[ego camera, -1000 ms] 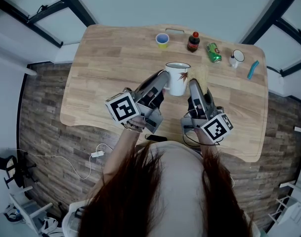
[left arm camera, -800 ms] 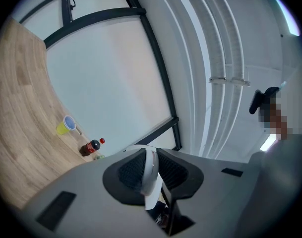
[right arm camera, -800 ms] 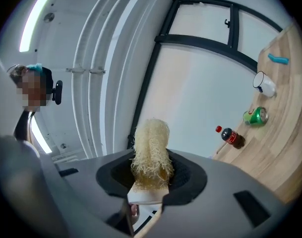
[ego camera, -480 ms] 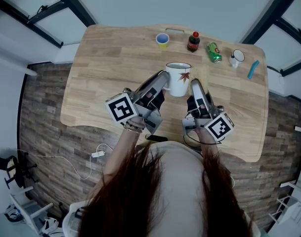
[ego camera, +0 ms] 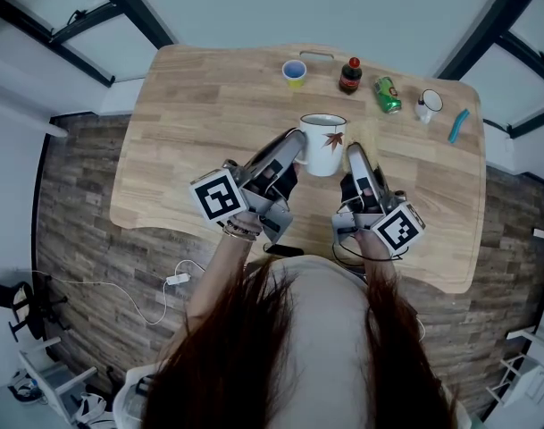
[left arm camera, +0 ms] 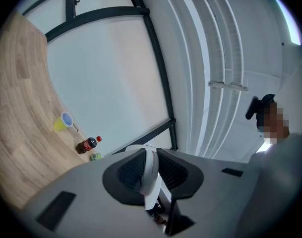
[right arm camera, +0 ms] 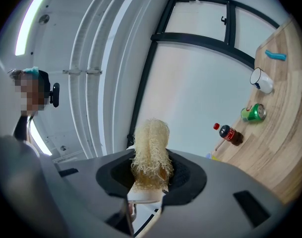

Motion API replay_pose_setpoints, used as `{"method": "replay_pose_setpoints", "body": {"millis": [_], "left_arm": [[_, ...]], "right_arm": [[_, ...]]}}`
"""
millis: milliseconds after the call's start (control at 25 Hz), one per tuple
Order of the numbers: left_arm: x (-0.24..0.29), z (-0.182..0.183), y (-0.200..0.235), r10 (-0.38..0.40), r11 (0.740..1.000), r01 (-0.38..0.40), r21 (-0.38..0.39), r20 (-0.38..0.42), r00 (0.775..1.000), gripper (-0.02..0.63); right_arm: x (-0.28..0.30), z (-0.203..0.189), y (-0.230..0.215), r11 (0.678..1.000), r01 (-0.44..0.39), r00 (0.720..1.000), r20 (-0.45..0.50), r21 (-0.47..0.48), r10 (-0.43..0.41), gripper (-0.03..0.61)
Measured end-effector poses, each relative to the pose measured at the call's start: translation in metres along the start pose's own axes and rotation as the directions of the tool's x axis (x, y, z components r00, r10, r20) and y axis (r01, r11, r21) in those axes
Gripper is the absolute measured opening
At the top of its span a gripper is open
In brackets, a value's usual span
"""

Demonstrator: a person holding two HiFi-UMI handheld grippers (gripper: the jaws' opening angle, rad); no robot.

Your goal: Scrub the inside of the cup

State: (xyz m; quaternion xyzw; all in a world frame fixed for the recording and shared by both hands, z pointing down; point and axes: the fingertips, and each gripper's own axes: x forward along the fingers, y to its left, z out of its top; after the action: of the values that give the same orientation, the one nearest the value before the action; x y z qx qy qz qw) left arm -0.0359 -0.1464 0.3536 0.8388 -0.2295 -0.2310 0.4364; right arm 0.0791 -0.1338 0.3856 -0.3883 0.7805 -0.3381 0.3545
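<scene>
A white cup (ego camera: 322,143) with a red leaf print is held upright over the wooden table (ego camera: 191,123). My left gripper (ego camera: 296,143) is shut on its handle from the left. In the left gripper view the white handle (left arm camera: 150,160) sits clamped between the black pads of that gripper (left arm camera: 151,175). Just right of the cup, my right gripper (ego camera: 353,155) points up beside its wall. In the right gripper view this gripper (right arm camera: 150,175) is shut on a pale, fibrous loofah scrubber (right arm camera: 151,145). The head view does not show the scrubber clearly.
Along the table's far edge stand a small yellow cup (ego camera: 294,71), a cola bottle (ego camera: 349,75), a green can (ego camera: 386,95) on its side, a white mug (ego camera: 426,105) and a blue tool (ego camera: 456,125). A dark object (ego camera: 280,249) lies at the near edge.
My right gripper has drifted slightly to the right and toward me. The cup and my left gripper have barely moved.
</scene>
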Motion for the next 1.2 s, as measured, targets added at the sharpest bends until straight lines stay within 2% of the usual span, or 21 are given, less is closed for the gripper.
{"method": "replay_pose_setpoints", "body": {"millis": [280,720,880,1200], "left_arm": [[0.0,0.0,0.0,-0.012,1.0,0.012,-0.019,-0.001,1.0,0.074],[0.0,-0.002,-0.002,-0.052,0.996,0.052,-0.078,0.002,0.999,0.074],[0.0,-0.001,-0.005,-0.073,0.993,0.073,-0.087,0.007,0.997,0.074],[-0.002,-0.001,-0.004,-0.107,0.979,0.111,-0.17,0.03,0.994,0.074]], "right_arm": [[-0.001,0.001,-0.003,1.0,0.002,1.0,-0.019,-0.018,-0.003,0.143],[-0.005,0.001,-0.012,0.999,0.005,1.0,-0.022,0.034,-0.004,0.143],[0.0,0.005,-0.004,0.999,-0.029,0.999,-0.02,0.035,0.03,0.143],[-0.001,0.003,-0.007,0.993,-0.047,0.999,-0.022,0.108,0.05,0.143]]}}
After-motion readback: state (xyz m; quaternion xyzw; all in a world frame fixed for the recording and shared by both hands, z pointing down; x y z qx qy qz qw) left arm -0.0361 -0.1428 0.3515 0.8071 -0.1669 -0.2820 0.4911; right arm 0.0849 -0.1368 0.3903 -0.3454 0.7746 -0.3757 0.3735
